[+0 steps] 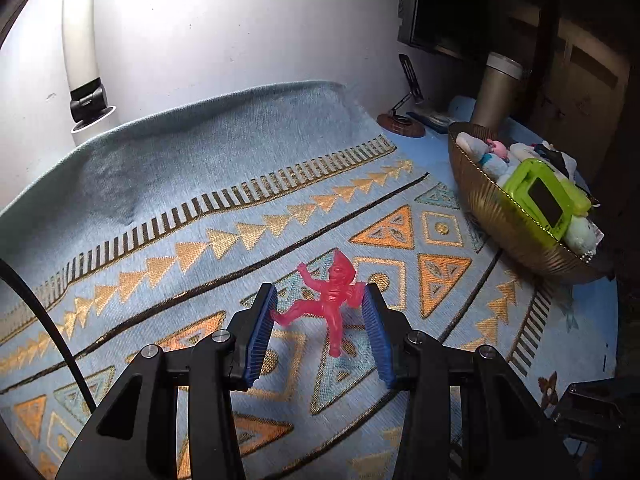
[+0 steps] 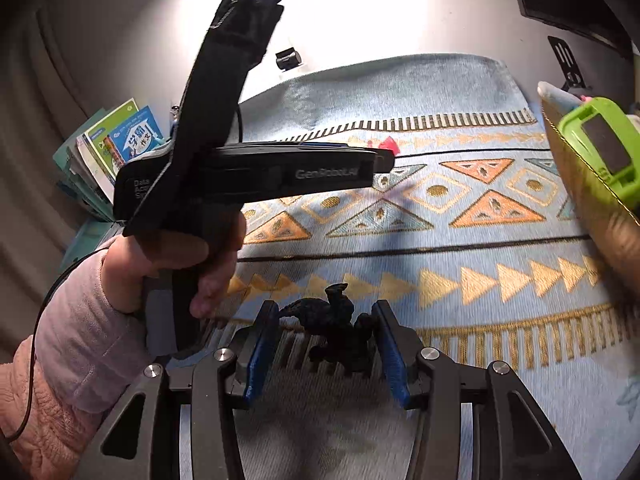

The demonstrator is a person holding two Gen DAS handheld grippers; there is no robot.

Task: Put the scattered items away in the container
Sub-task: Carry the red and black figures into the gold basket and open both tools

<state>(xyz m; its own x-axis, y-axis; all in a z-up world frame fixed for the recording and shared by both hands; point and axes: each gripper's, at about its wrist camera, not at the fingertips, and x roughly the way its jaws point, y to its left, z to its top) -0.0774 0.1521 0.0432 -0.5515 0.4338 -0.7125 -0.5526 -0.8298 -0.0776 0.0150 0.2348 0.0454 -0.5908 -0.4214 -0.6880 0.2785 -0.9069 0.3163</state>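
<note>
Gripping red figure (image 1: 328,300) and black figure (image 2: 340,328)

You see a table w/ a light-blue patterned cloth (image 1: 224,184) spread on it; directly on the table stand a gold ribbed bowl (image 1: 496,216), a phone stand (image 1: 404,120) and a tumbler (image 1: 494,92).
</note>
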